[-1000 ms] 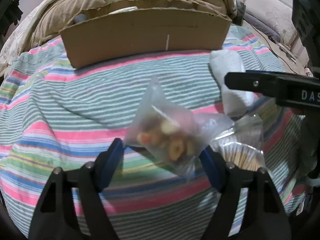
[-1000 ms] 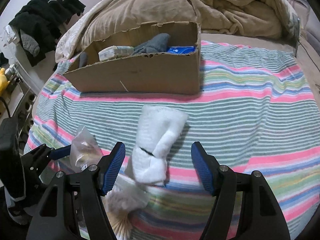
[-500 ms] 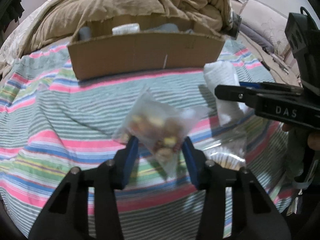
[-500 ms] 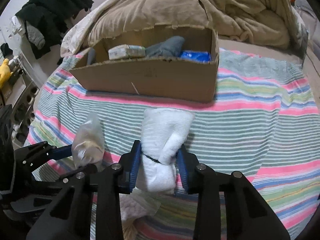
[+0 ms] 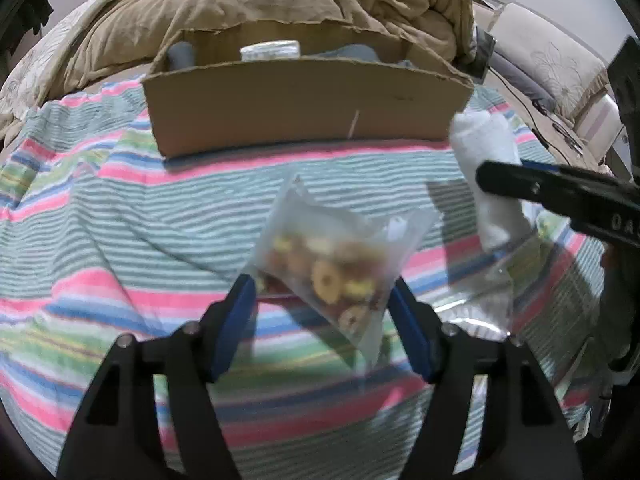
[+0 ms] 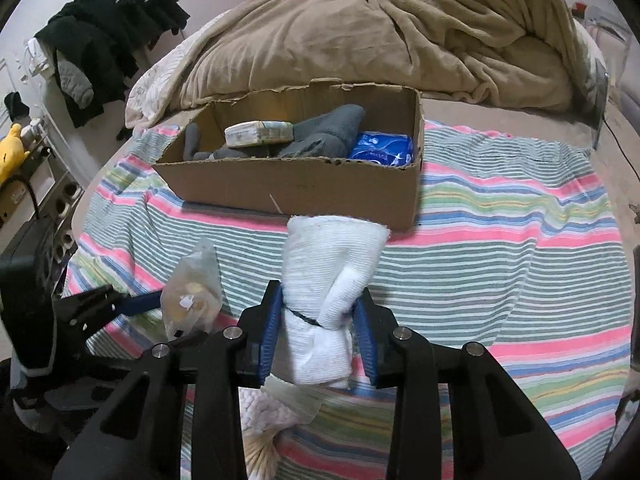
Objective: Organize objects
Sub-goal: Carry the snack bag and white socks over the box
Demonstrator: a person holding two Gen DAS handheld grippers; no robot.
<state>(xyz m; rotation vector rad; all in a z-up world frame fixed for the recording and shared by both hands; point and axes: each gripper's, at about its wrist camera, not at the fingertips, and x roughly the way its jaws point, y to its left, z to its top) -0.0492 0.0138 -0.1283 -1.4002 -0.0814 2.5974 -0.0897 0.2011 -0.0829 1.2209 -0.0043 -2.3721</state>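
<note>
The left gripper (image 5: 320,300) jaws clench a clear snack bag (image 5: 334,258) while the right gripper (image 6: 318,320) jaws clench a rolled white towel (image 6: 330,280), the cardboard box (image 6: 296,184) lying beyond both.

cardboard box (image 6: 304,184) on bed (image 6: 520,264), blanket (image 6: 380,36) behind it | towel roll (image 6: 328,280) before box, in right hand-held gripper (image 6: 320,320) | snack bag (image 5: 332,268) left of towel roll, in left hand-held gripper (image 5: 320,300) | cotton-swab bag (image 6: 264,416) under towel roll
</note>
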